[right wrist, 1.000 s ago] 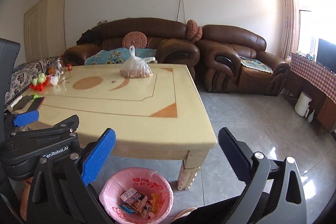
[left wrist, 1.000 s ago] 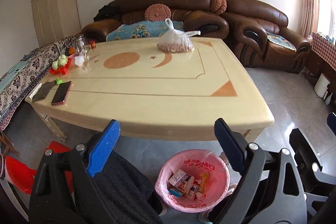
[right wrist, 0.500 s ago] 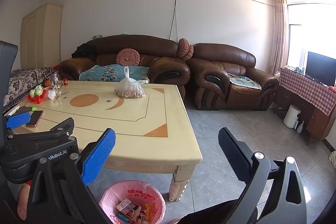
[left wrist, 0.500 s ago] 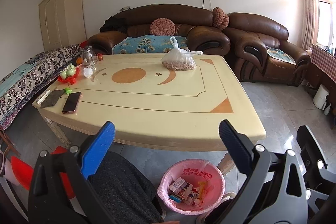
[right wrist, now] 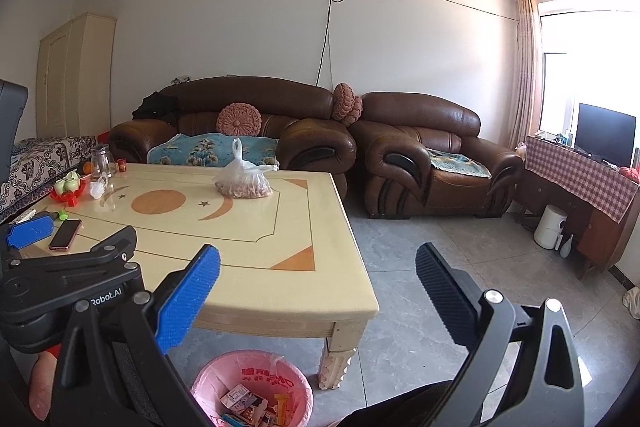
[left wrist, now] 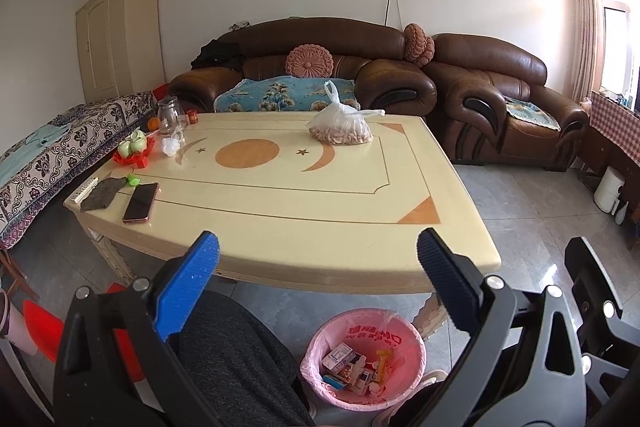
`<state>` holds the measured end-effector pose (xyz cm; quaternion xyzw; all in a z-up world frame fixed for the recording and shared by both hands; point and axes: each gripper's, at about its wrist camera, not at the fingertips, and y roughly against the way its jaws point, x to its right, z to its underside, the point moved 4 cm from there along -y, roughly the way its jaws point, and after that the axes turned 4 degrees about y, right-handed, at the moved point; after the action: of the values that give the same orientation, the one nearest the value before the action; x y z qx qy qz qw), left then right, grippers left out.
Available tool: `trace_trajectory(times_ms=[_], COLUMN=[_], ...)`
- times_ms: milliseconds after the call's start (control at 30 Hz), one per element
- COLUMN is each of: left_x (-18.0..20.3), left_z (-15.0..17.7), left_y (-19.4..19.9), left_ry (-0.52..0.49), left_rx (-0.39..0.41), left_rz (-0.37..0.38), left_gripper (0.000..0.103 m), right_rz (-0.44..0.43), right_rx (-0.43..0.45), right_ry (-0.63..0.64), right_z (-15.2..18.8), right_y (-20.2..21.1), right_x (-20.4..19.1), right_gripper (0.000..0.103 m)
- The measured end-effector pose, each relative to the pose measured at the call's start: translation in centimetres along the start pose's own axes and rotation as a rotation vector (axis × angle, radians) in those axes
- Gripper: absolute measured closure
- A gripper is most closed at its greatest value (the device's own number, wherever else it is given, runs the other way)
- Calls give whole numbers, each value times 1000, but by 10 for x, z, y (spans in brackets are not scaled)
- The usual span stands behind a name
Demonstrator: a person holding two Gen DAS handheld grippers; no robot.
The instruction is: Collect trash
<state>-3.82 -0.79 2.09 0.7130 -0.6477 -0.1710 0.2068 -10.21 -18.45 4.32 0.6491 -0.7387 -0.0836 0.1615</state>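
1. Beside the desk (left wrist: 360, 219) leg, on the floor, the pink bin (left wrist: 362, 357) already holds wrappers.
2. Left gripper (left wrist: 316, 259) and right gripper (right wrist: 316, 267): jaws spread wide, both empty.
3. Collecting looks done; next, scan your desk for leftovers.

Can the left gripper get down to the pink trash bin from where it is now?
Probably yes. The left gripper is open and empty, the pink trash bin sits on the floor just below it, clear of the table edge.
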Motion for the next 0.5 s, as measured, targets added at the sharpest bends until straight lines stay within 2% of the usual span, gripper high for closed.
trace_trajectory(times_ms=[500], left_x=[1], left_z=[-4], left_y=[5], left_ry=[-5], left_rx=[14], left_rz=[14], left_gripper=[6], right_rz=[-7], right_rx=[5], right_ry=[0], right_z=[-7], right_y=[5], right_x=[-2], right_gripper=[7])
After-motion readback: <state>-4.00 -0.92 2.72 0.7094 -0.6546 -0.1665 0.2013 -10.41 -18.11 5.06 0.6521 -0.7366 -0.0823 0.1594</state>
